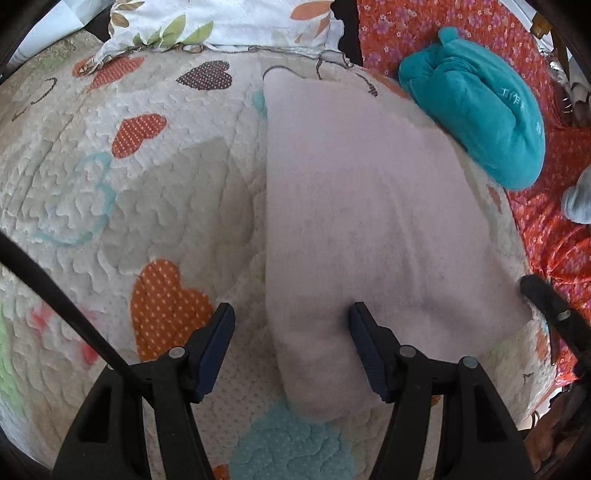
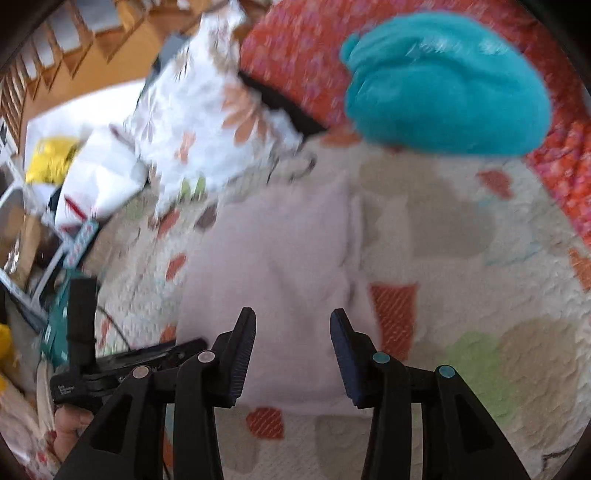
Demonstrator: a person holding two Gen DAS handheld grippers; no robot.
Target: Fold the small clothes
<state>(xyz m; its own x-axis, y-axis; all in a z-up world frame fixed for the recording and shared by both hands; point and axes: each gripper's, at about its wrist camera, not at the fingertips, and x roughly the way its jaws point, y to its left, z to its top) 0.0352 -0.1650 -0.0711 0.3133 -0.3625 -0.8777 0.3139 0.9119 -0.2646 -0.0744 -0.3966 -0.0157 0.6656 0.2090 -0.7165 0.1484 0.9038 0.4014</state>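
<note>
- In the left wrist view, the heart-patterned quilt [image 1: 147, 192] fills the left side, bare but for its printed orange, brown and blue hearts.
- The left gripper [image 1: 291, 328] points down at the quilt with its jaws standing well apart; nothing is clamped. Its left finger hangs over bare quilt, while its right finger lies over the near part of the cloth, so the cloth's left edge runs between the two.
- The pale pink cloth [image 1: 369, 206], folded into a long flat panel, lies on the quilt and reaches from near the floral pillow [image 1: 221, 26] at the far edge towards the near edge.
- A teal fleece garment [image 1: 476, 110] lies bunched at the cloth's far right corner, partly on the quilt's right edge and partly on the red floral sheet [image 1: 546, 240] beyond it.
- Part of the other gripper shows as a black tip [image 1: 543, 299] at the cloth's right edge.
- In the blurred right wrist view, cluttered boxes and bags [image 2: 55, 192] sit past the quilt's left edge.
- The right gripper [image 2: 291, 328] is partly open above the near end of the pink cloth, its pads clear of the fabric, gripping nothing.
- The teal garment sits at the far right.
</note>
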